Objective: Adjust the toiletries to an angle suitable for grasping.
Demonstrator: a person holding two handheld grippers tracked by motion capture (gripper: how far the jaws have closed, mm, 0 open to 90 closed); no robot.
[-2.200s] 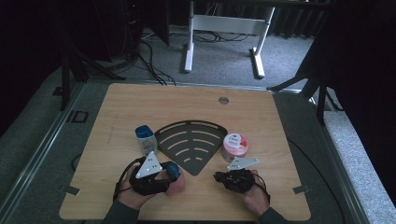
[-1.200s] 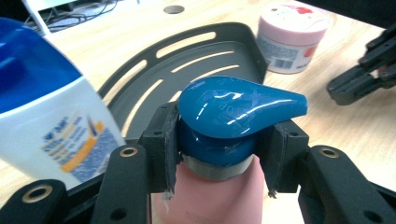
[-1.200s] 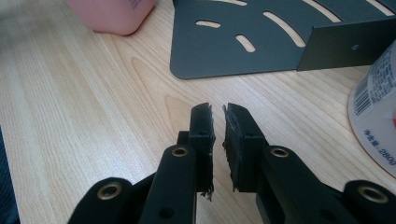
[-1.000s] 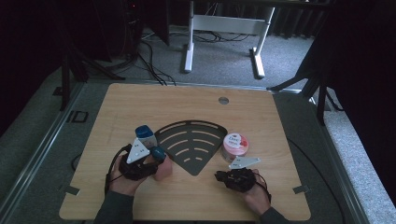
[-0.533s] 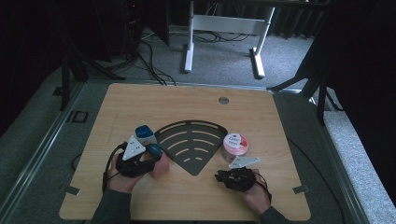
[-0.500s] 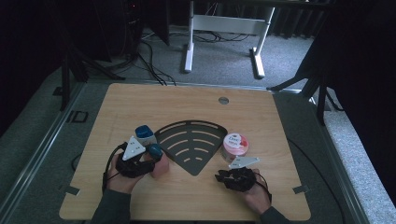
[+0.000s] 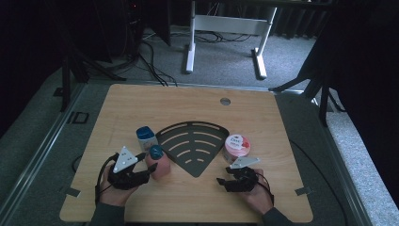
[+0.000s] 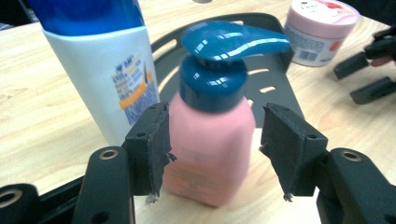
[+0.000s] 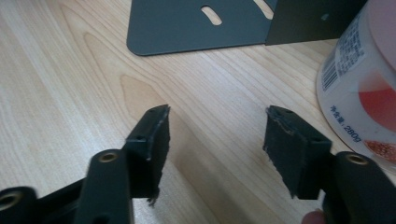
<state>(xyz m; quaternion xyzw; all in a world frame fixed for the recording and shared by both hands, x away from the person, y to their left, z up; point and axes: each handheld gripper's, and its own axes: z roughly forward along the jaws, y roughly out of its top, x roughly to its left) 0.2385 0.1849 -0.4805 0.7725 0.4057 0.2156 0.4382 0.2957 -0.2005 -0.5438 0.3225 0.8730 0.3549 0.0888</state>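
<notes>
Wooden bench [image 7: 141, 101]: a white bottle with blue cap [image 7: 145, 137] stands at 11 o'clock of the pink pump bottle with teal pump head [image 7: 159, 162], just beside it; black fan-shaped slotted metal rack [image 7: 193, 143] at 2 o'clock. The pump bottle is bracketed by the left tool [image 8: 212, 144], jaws just opened, right pad clear. Right tool [image 9: 215, 140], just opened, nothing held; pink-lidded round jar [image 7: 236, 147] at 12 o'clock.

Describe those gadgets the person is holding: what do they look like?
Each hand holds a black gripper: the left gripper and right gripper each carry a grey three-cornered plate on top and trail a black cable. Each has two black jaws with dark, frayed-edged pads. Dark sleeves cover the wrists.
</notes>
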